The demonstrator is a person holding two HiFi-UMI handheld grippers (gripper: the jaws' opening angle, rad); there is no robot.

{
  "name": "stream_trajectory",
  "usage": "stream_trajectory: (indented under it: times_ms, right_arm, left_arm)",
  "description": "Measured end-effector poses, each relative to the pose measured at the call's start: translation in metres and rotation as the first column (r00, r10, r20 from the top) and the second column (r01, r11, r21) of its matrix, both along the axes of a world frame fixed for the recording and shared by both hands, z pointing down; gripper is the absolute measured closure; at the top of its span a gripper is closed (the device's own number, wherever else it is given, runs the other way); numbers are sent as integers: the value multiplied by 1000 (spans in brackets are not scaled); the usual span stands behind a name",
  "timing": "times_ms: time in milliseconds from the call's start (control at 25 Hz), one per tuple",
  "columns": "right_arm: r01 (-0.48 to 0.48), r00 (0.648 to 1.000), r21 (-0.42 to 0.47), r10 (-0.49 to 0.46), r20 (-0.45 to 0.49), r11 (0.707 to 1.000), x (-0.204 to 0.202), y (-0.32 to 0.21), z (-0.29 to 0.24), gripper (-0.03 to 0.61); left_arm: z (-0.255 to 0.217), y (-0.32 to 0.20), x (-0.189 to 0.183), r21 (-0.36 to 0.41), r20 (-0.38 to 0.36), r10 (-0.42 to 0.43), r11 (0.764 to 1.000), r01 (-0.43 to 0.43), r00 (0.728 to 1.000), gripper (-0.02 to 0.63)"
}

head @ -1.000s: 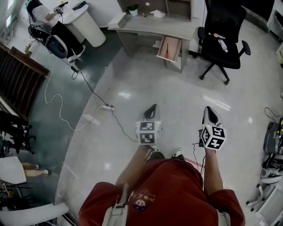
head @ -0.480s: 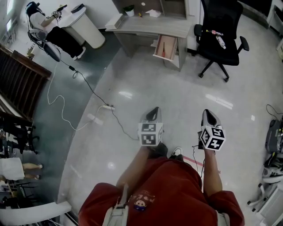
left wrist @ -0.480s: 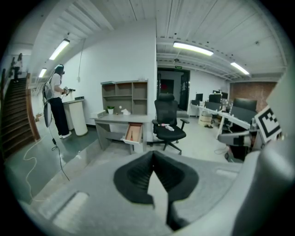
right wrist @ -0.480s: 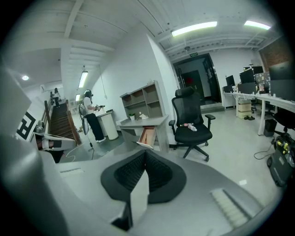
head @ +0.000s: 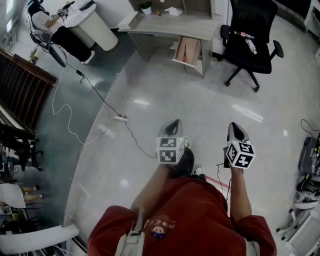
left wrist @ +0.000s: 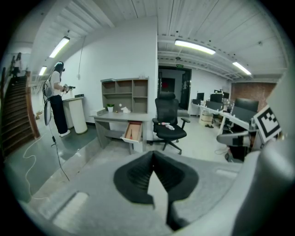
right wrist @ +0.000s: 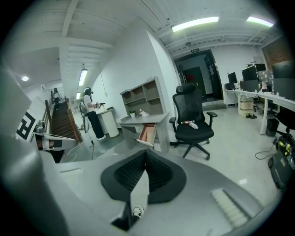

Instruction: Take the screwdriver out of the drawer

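A wooden drawer (head: 188, 50) hangs open from the grey desk (head: 170, 29) far ahead, across the floor. A red-handled screwdriver (head: 184, 53) lies inside it. My left gripper (head: 174, 121) and right gripper (head: 234, 125) are held side by side in front of the person's body, pointing toward the desk and well short of it. In the left gripper view the left gripper (left wrist: 153, 153) has its jaws met at the tips with nothing between them, and the drawer (left wrist: 133, 131) shows small beyond. The right gripper (right wrist: 145, 152) looks the same, with the drawer (right wrist: 146, 133) ahead of it.
A black office chair (head: 252, 35) with a bottle on its seat stands right of the desk. A power strip and cable (head: 117, 119) trail over the floor at left. A person (head: 47, 15) stands at a white counter far left. Equipment (head: 309, 155) lies at right.
The person has stepped forward: a dark shoe now shows under the left gripper, and the desk sits a little higher in the head view. Both grippers stay shut and empty.
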State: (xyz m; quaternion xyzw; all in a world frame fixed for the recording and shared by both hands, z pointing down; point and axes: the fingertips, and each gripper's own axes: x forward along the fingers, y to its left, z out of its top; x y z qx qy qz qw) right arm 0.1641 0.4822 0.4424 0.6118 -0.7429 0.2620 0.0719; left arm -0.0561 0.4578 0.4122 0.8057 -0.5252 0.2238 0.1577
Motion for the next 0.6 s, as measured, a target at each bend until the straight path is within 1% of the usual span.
stream_trajectory:
  times_ms: [320, 440, 600]
  right_arm:
    - [21, 1000, -9, -22, -15, 1000, -5, -30, 5, 577]
    - [25, 999, -14, -26, -21, 1000, -10, -43, 7, 577]
    - [33, 999, -20, -33, -29, 999, -17, -65, 10, 577]
  left_arm:
    - [11, -26, 2, -18, -19, 2, 1000, -2, 1000, 615]
    - [15, -40, -2, -28, -23, 0, 1000, -1, 1000, 615]
    - [18, -64, -6, -21, -35, 4, 1000, -5, 999, 615]
